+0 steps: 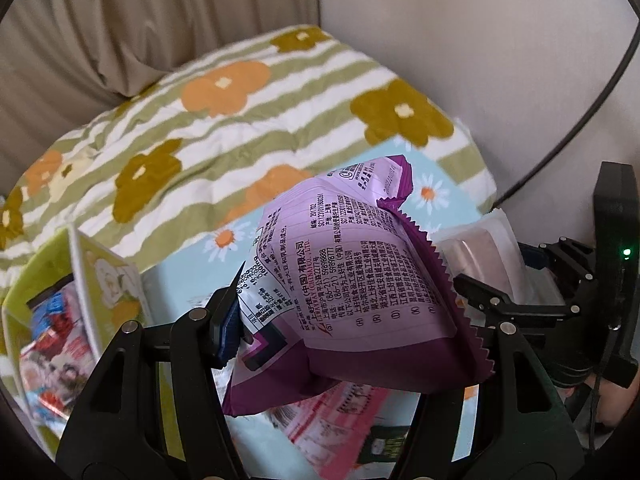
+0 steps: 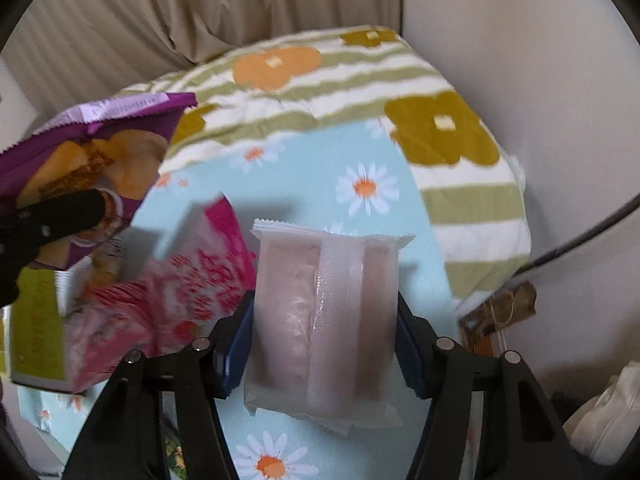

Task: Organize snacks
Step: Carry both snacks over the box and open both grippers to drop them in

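A purple snack bag (image 1: 352, 280) with printed text on its pale back hangs above the table, and my left gripper (image 1: 344, 332) is shut on its lower part; the blue left pad (image 1: 228, 328) presses its side. In the right wrist view the same bag (image 2: 92, 160) shows at the upper left, with a black finger (image 2: 60, 212) of the left gripper across it. My right gripper (image 2: 322, 344) is shut on a translucent packet with pale pink contents (image 2: 320, 312), blue pads against both its sides. That packet (image 1: 476, 248) also appears at the right of the left wrist view.
A green flowered box (image 1: 108, 280) at the left holds several snack packets. A pink strawberry bag (image 2: 200, 280) lies on the light blue daisy cloth (image 2: 360, 160). Beyond it are a green striped floral quilt (image 1: 240, 128), a beige curtain, a wall and a black cable (image 1: 580, 120).
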{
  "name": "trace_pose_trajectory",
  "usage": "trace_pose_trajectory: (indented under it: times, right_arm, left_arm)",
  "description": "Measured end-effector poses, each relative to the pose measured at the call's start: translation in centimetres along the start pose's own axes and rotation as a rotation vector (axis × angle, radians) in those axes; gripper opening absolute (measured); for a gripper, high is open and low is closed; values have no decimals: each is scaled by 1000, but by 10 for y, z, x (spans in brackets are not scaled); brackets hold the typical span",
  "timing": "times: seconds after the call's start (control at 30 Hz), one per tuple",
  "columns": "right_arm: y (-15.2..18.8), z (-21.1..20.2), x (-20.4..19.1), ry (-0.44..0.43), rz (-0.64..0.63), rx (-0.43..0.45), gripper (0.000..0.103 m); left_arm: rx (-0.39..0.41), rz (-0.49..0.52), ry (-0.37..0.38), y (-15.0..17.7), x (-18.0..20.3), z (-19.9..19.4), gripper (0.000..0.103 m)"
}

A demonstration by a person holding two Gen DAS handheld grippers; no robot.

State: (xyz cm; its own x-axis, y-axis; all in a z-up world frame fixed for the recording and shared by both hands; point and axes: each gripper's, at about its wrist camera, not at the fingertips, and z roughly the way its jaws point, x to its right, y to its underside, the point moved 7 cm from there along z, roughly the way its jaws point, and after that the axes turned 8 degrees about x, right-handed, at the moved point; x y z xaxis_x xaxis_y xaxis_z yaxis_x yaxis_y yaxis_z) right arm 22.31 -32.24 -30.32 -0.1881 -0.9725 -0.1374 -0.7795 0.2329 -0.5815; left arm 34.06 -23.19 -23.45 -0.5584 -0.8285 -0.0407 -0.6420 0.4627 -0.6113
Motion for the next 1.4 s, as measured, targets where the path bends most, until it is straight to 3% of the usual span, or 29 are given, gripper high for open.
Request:
trace_pose_trajectory:
  times: [0.23,0.4,0.63,0.83,1.13,1.2,1.27,1.4]
  right_arm:
    - [-46,-58,-37,-130,-146,110,58]
    - [-68,-95,-97,-284,-256,161,58]
    - [-69,-120,-187,-464,-332,165,58]
    - [-53,-126,-261,-527,-365,153,58]
    - [-22,-109,-331,-501,-330,96,58]
    - [-17,-107,-337,-489,-319,90,58]
    - [-15,-103,-340,-469,-300,87,58]
    - [-14,-98,-337,-429,-255,87,58]
  left_arm:
    - [115,-144,-76,-13,-21,-68,58]
    - [173,-258,-172,0,-58,-121,58]
    - [202,-376,-332,56,-135,-187,58]
    - [184,-450,-393,113,-204,-212,58]
    - [101,-413,-364,171,-271,-196,59]
    - [93,-406,-343,175,-273,-190,69]
    - [100,-407,-306,176,-271,-188,103]
    - [145,-425,-226,177,-271,-196,102]
